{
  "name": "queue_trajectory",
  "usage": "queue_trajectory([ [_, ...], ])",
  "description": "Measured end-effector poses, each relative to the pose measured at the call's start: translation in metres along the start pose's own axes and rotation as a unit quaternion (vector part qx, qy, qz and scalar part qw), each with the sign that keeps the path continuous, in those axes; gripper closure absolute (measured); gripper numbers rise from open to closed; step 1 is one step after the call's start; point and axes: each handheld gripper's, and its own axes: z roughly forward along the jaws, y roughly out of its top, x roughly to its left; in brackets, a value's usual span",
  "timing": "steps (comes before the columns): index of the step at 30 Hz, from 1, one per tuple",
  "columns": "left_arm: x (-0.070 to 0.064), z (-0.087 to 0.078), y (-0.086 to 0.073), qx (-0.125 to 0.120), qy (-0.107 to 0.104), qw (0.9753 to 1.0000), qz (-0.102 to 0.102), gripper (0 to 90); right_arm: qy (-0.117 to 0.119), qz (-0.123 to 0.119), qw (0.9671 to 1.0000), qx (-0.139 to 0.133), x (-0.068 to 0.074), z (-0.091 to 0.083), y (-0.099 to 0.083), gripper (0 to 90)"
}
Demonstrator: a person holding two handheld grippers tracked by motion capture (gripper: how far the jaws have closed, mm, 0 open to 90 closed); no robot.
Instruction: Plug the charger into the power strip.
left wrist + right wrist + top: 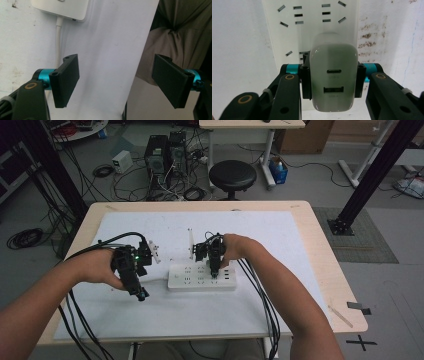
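Charger (334,77) in right claw (334,81) (over power strip (312,30))

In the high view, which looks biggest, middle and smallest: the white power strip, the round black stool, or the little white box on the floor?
1. White power strip, widest.
2. Round black stool, somewhat narrower, but it stands farther from the camera, so this ranking is unsure.
3. Little white box on the floor, clearly smallest.

Glossy white plastic charger (333,77), smooth plastic power strip (310,30).
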Motion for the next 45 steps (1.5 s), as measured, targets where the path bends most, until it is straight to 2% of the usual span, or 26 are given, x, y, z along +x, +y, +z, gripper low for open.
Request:
queue_trajectory([
  [1, 0.001, 0.000, 0.000, -0.001, 0.002, 1.0000, -0.003, 22.6, 0.003, 0.008, 1.0000, -0.001, -0.001, 0.001, 0.000, 60.2],
  [2, 0.001, 0.001, 0.001, -0.003, 0.005, 1.0000, -0.004, 22.6, 0.008, 0.016, 0.9998, 0.001, -0.001, 0.001, 0.000, 55.4],
  [3, 0.001, 0.002, 0.001, -0.002, 0.005, 1.0000, -0.003, 22.6, 0.018, 0.011, 0.9998, -0.006, -0.001, 0.002, 0.000, 46.6],
  [4, 0.002, 0.003, 0.001, -0.002, 0.002, 1.0000, -0.004, 22.6, 0.018, 0.014, 0.9997, -0.004, 0.001, 0.002, 0.001, 39.7],
  [5, 0.001, 0.003, 0.001, 0.000, 0.002, 1.0000, -0.006, 22.6, 0.011, 0.011, 0.9999, -0.003, 0.001, 0.002, 0.002, 37.7],
  [7, 0.001, 0.004, 0.001, 0.002, 0.003, 1.0000, -0.003, 22.6, 0.012, 0.015, 0.9998, -0.011, 0.001, 0.000, 0.004, 30.4],
  [10, 0.001, 0.004, -0.001, -0.002, 0.002, 1.0000, -0.006, 22.6, 0.029, 0.020, 0.9991, -0.025, 0.003, -0.007, 0.006, 25.1],
  [14, 0.002, 0.002, -0.002, -0.001, 0.004, 1.0000, -0.005, 22.6, 0.025, 0.013, 0.9995, -0.014, 0.008, -0.013, 0.007, 18.0],
  [15, 0.003, 0.001, -0.003, 0.000, 0.005, 1.0000, -0.006, 22.6, 0.026, 0.012, 0.9996, -0.007, 0.009, -0.016, 0.006, 17.6],
  [17, 0.004, 0.000, -0.003, -0.003, 0.006, 0.9999, -0.010, 22.6, 0.028, 0.013, 0.9995, -0.010, 0.011, -0.025, 0.004, 17.6],
  [18, 0.004, 0.000, -0.003, -0.005, 0.003, 0.9999, -0.008, 22.6, 0.032, 0.020, 0.9991, -0.017, 0.013, -0.031, 0.002, 17.6],
  [19, 0.005, 0.000, -0.003, -0.006, 0.003, 0.9999, -0.009, 22.6, 0.030, 0.016, 0.9992, -0.022, 0.013, -0.037, 0.000, 17.6],
  [25, 0.006, -0.003, 0.005, -0.004, -0.003, 1.0000, -0.003, 22.6, 0.017, 0.039, 0.9980, -0.046, 0.022, -0.069, -0.019, 17.6],
  [30, 0.006, -0.011, 0.011, -0.009, -0.001, 0.9999, -0.004, 22.6, 0.001, 0.048, 0.9981, -0.040, 0.029, -0.084, -0.038, 17.5],
  [34, 0.008, -0.018, 0.013, -0.010, 0.000, 0.9999, -0.002, 22.6, -0.007, 0.062, 0.9969, -0.046, 0.038, -0.097, -0.054, 17.6],
  [36, 0.008, -0.021, 0.013, -0.008, 0.000, 1.0000, -0.001, 22.6, -0.013, 0.062, 0.9967, -0.050, 0.042, -0.102, -0.063, 17.5],
  [39, 0.009, -0.024, 0.013, -0.005, -0.004, 1.0000, -0.003, 22.6, -0.019, 0.076, 0.9962, -0.038, 0.051, -0.111, -0.078, 17.5],
  [41, 0.010, -0.026, 0.013, -0.002, -0.008, 1.0000, -0.006, 22.6, -0.022, 0.081, 0.9956, -0.042, 0.057, -0.115, -0.087, 17.6],
  [43, 0.011, -0.028, 0.013, 0.000, -0.009, 0.9999, -0.008, 22.6, -0.028, 0.082, 0.9956, -0.035, 0.063, -0.120, -0.095, 17.5],
  [45, 0.011, -0.031, 0.013, 0.000, -0.006, 0.9999, -0.011, 22.6, -0.032, 0.088, 0.9952, -0.030, 0.069, -0.124, -0.103, 17.5],
])
